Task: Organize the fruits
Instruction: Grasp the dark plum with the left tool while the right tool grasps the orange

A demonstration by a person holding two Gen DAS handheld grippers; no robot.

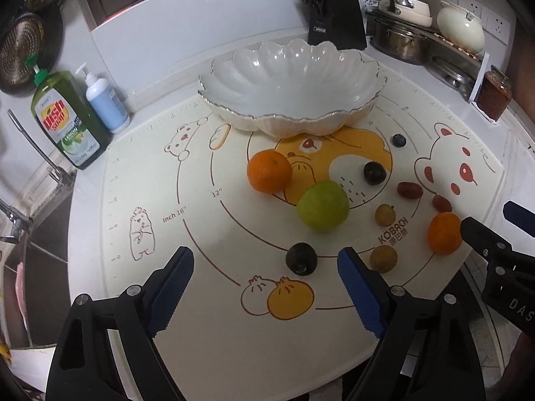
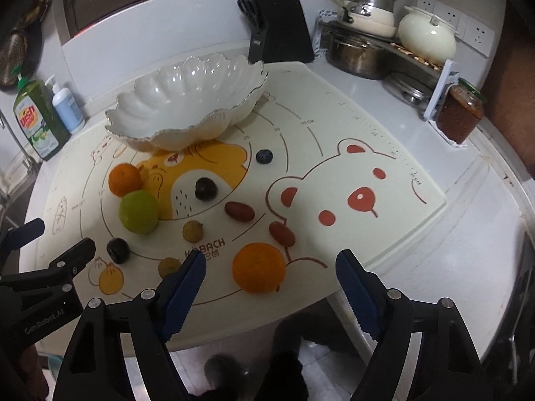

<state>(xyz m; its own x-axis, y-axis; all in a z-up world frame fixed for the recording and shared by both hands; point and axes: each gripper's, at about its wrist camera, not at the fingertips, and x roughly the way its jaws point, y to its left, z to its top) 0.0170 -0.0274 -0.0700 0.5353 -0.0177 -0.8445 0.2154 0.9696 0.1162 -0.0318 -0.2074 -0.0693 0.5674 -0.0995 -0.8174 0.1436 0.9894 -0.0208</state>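
Note:
An empty white scalloped bowl (image 1: 291, 83) (image 2: 187, 100) stands at the back of the cartoon mat (image 1: 207, 300). Loose on the mat lie a large orange (image 1: 269, 171), a green fruit (image 1: 322, 205), a dark plum (image 1: 301, 258), another dark fruit (image 1: 375, 173), a blueberry (image 1: 399, 140), two red dates (image 2: 239, 211) (image 2: 282, 233), two brown longans (image 1: 385, 214) (image 1: 383, 258), and a small orange (image 2: 259, 267). My left gripper (image 1: 265, 284) is open, just short of the dark plum. My right gripper (image 2: 271, 280) is open, with the small orange between its fingertips.
A green dish soap bottle (image 1: 67, 120) and a white pump bottle (image 1: 105, 100) stand at the left. A black knife block (image 1: 334, 16), pots on a rack (image 2: 367, 43) and a jar of red sauce (image 2: 459, 113) stand at the back right. A sink tap (image 1: 13, 224) is at the far left.

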